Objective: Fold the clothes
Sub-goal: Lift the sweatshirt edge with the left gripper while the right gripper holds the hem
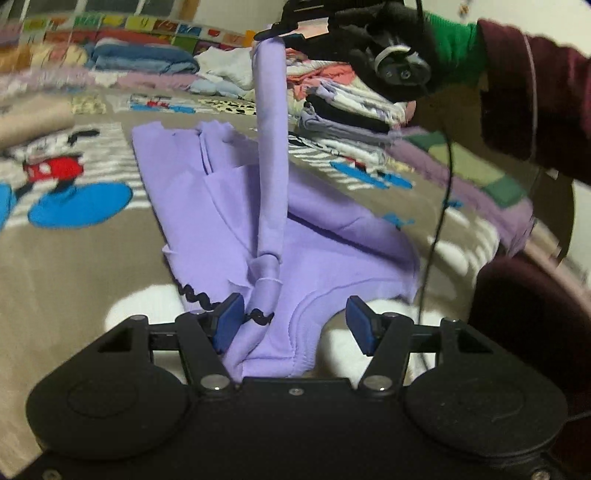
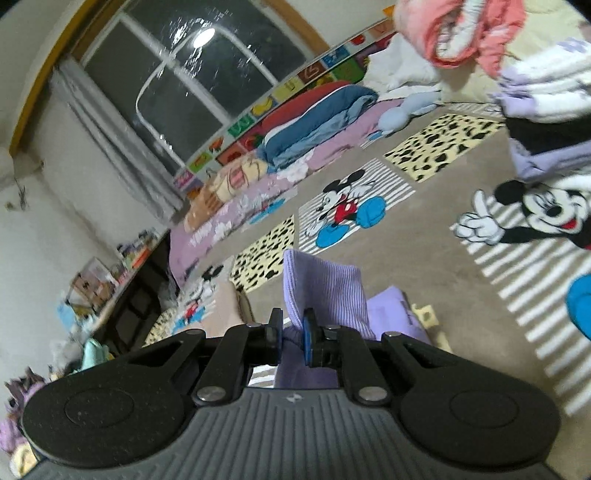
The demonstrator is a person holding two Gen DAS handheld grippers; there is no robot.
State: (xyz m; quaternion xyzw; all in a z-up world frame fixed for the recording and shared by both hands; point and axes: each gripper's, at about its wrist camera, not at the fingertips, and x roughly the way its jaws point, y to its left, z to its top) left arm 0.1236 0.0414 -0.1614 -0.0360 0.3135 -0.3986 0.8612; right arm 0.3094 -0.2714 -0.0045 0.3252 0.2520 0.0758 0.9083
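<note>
In the left wrist view, the lilac garment (image 1: 240,206) is lying spread on the cartoon-print carpet (image 1: 74,258), its neckline sitting between the left gripper (image 1: 295,321), whose fingers (image 1: 231,314) are standing apart without pressing it. Its sleeve (image 1: 273,147) is stretching up to the right gripper (image 1: 280,31) at the far top. Only the right wrist view is showing those fingers (image 2: 308,328) clamping together on the ribbed cuff (image 2: 325,291).
</note>
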